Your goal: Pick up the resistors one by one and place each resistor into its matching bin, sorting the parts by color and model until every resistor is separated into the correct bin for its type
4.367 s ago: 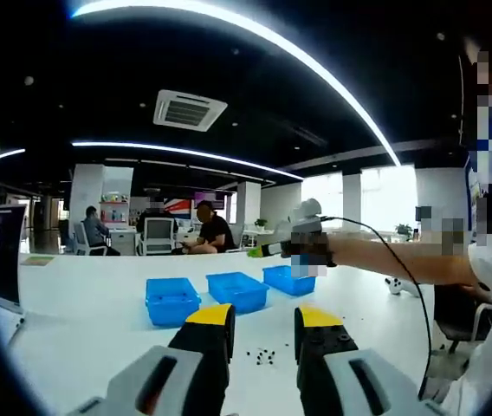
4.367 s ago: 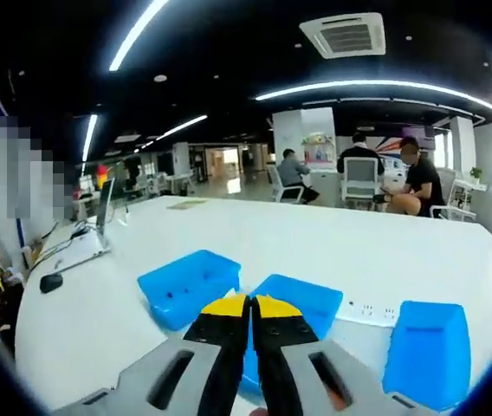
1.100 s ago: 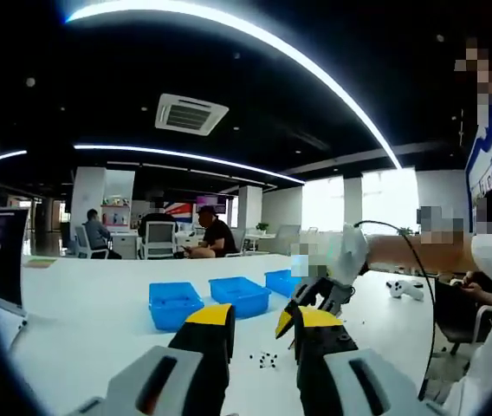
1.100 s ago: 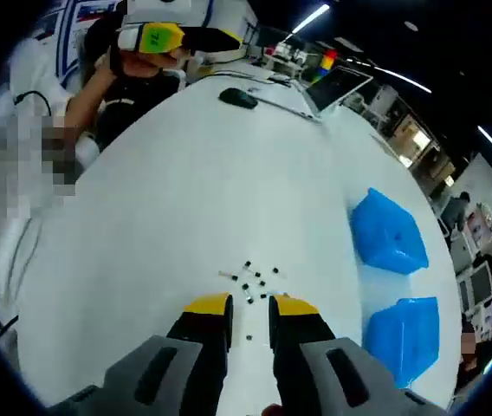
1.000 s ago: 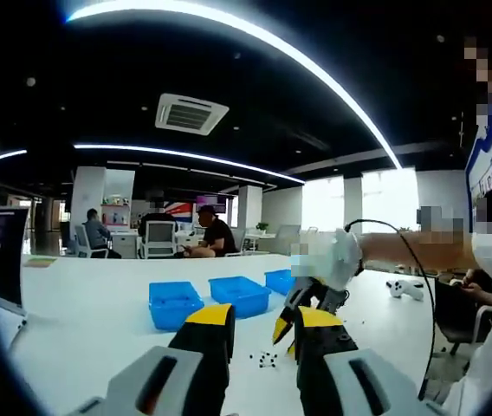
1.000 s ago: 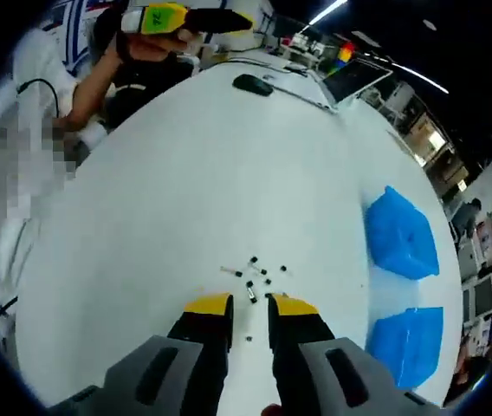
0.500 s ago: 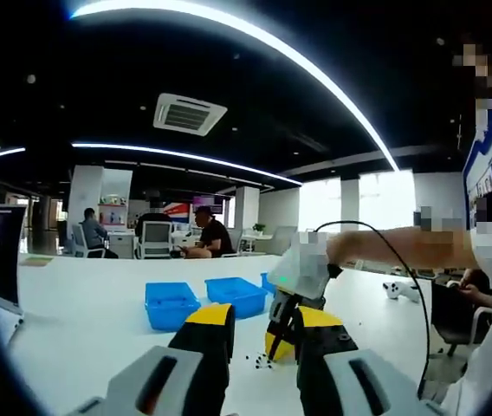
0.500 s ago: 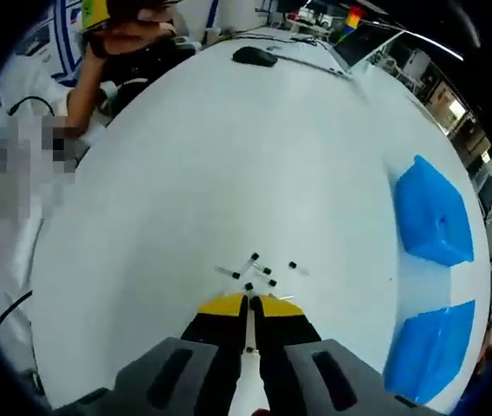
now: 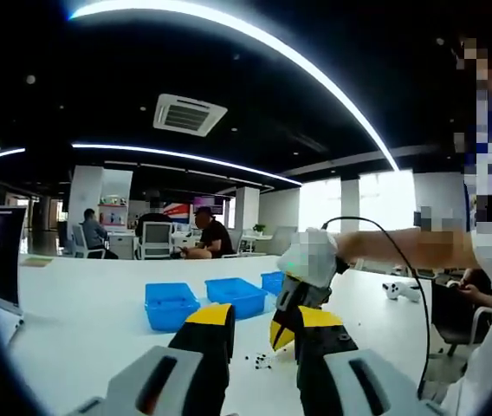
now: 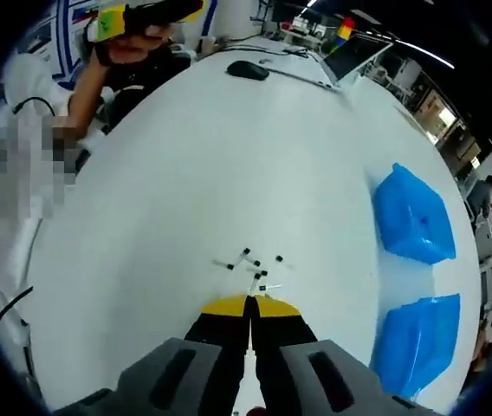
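Note:
Several small dark resistors (image 10: 250, 262) lie loose on the white table (image 10: 185, 173). My right gripper (image 10: 249, 301) hangs just above the near side of the pile, its yellow-tipped jaws pressed together, with one tiny resistor (image 10: 262, 288) right at the tips. Two blue bins (image 10: 412, 217) (image 10: 415, 342) stand to the right in this view. In the left gripper view, my left gripper (image 9: 263, 334) is open and holds nothing. Beyond it the resistors (image 9: 259, 360) lie under the right gripper (image 9: 282, 334), which points down. Three blue bins (image 9: 170, 303) (image 9: 237, 292) (image 9: 272, 281) stand in a row behind.
A computer mouse (image 10: 248, 69) and an open laptop (image 10: 350, 56) lie at the far side of the table. The person's sleeve and a cable (image 10: 21, 165) border the table's left edge. People sit at desks (image 9: 203, 238) in the background.
My right gripper came down open over the resistors, shut its jaws at the near edge of the pile, then rose slightly. The left gripper has stayed still and open.

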Available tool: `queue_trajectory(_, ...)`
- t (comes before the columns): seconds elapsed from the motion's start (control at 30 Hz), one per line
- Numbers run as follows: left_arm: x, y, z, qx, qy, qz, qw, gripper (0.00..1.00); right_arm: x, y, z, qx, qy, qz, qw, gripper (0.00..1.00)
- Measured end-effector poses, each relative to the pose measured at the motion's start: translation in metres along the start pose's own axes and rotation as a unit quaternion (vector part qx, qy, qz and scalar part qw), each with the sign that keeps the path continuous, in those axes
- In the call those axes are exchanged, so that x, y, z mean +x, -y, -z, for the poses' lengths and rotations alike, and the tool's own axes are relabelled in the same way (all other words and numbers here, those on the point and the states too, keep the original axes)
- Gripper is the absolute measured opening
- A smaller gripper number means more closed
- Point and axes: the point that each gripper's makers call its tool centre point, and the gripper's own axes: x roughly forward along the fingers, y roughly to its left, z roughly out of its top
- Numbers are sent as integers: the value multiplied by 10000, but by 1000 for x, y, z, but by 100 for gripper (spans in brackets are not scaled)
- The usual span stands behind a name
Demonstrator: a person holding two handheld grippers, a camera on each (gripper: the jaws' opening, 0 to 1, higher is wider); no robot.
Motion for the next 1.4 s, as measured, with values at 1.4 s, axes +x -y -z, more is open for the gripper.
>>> queue_trajectory(1.4, 11, 9, 14, -24, -213, 102, 9997, 29, -220, -62, 78, 3345, 3552, 3702, 7905, 3)
